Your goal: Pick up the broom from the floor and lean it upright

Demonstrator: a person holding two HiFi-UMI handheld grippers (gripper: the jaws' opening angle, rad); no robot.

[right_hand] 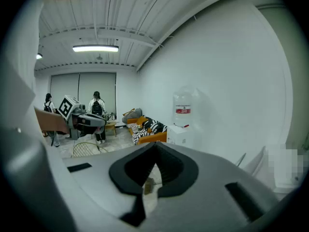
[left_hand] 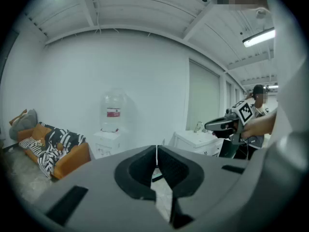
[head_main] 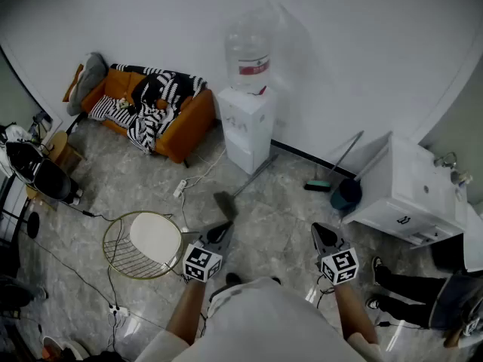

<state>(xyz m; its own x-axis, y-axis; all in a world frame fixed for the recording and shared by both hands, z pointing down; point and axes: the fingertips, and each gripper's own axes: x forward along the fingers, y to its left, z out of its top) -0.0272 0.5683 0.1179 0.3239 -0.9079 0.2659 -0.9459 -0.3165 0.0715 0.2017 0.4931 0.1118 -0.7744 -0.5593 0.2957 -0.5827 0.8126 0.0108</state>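
The broom [head_main: 226,202] lies flat on the grey tiled floor, its dark head nearest me and its handle running up and right toward the water dispenser. My left gripper [head_main: 223,231] hovers just short of the broom head, jaws shut and empty. About a forearm's length to its right, my right gripper [head_main: 320,231] is also shut and holds nothing. In the left gripper view the left gripper [left_hand: 156,151] has its jaws meeting along a thin line. In the right gripper view a strip of the broom's bristles [right_hand: 149,185] shows below the closed tips of the right gripper [right_hand: 155,149].
A white water dispenser [head_main: 245,123] stands against the wall, with an orange sofa [head_main: 151,108] to its left. A round wire table [head_main: 147,243] is at my left, with a power strip [head_main: 179,188] and cables nearby. A white sink cabinet [head_main: 411,191], dark bin [head_main: 347,194] and leaning mop [head_main: 336,164] stand right.
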